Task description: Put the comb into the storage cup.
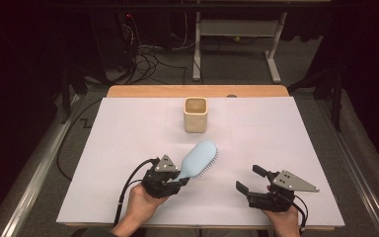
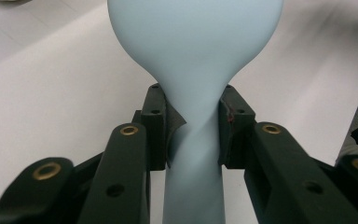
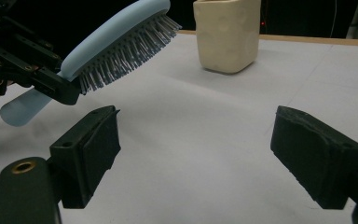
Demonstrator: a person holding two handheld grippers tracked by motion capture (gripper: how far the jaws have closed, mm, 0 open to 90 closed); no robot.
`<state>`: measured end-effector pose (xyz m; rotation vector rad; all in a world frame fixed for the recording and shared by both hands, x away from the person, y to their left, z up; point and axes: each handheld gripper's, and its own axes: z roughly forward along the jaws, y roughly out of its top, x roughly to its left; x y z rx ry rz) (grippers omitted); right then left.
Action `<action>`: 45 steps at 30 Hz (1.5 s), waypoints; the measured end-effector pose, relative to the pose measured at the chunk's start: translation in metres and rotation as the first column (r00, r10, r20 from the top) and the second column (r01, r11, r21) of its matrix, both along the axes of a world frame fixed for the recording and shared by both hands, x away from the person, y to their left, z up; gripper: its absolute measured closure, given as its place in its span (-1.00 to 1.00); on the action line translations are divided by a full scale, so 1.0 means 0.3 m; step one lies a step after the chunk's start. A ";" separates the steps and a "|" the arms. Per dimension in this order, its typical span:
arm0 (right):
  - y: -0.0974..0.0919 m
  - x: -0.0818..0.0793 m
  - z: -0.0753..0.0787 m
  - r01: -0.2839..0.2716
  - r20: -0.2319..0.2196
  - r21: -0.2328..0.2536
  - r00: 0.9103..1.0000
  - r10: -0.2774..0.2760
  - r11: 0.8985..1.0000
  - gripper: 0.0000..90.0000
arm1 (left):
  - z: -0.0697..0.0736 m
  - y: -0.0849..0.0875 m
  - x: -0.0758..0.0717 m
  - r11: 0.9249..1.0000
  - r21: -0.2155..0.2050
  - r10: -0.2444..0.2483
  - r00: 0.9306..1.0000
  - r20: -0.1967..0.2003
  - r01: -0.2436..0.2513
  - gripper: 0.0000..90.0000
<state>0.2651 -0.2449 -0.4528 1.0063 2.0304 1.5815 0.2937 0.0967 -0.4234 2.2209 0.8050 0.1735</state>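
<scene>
A light blue hairbrush [image 1: 200, 158] is held above the white table, head pointing toward the far side, bristles facing down and to the right. My left gripper [image 1: 180, 175] is shut on its handle; in the left gripper view both pads press the narrow neck of the hairbrush [image 2: 196, 46]. My right gripper [image 1: 248, 178] hovers open and empty near the front right, its jaws wide apart. In the right gripper view the hairbrush [image 3: 121, 42] hangs at upper left, apart from my right gripper [image 3: 196, 158]. A beige square cup [image 1: 196, 114] stands upright toward the back centre.
White paper [image 1: 128, 143] covers the wooden table, whose far edge [image 1: 197, 91] shows bare wood. The beige cup [image 3: 227, 35] stands beyond the right gripper's jaws. Cables and a desk frame [image 1: 237, 29] lie on the floor behind the table.
</scene>
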 end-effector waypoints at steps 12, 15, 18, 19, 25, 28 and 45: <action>0.059 0.018 0.002 -0.044 -0.038 0.024 0.998 0.045 0.999 -0.63 | -0.006 -0.041 0.002 1.000 0.002 -0.028 1.000 0.003 0.028 0.53; 0.075 0.023 0.002 -0.053 -0.036 0.033 0.998 0.054 0.998 -0.63 | -0.006 -0.050 0.002 0.999 0.007 -0.034 0.999 0.005 0.034 0.53; 0.094 0.027 0.003 -0.064 -0.034 0.032 0.997 0.066 0.997 -0.63 | -0.007 -0.059 0.001 0.999 0.012 -0.038 0.999 0.013 0.037 0.53; 0.100 0.029 0.003 -0.068 -0.032 0.035 0.997 0.069 0.997 -0.63 | -0.008 -0.062 0.001 0.999 0.015 -0.040 0.999 0.014 0.040 0.53; 0.133 0.040 0.004 -0.089 -0.046 0.037 0.995 0.091 0.995 -0.63 | -0.008 -0.076 -0.001 0.999 0.021 -0.049 0.999 0.022 0.048 0.53; 0.147 0.045 0.005 -0.096 -0.055 0.036 0.994 0.097 0.995 -0.63 | -0.010 -0.082 -0.004 0.998 0.025 -0.053 0.998 0.023 0.052 0.53; 0.203 0.072 0.007 -0.126 -0.110 0.057 0.985 0.132 0.990 -0.63 | -0.011 -0.108 -0.022 0.996 0.052 -0.075 0.995 0.062 0.071 0.53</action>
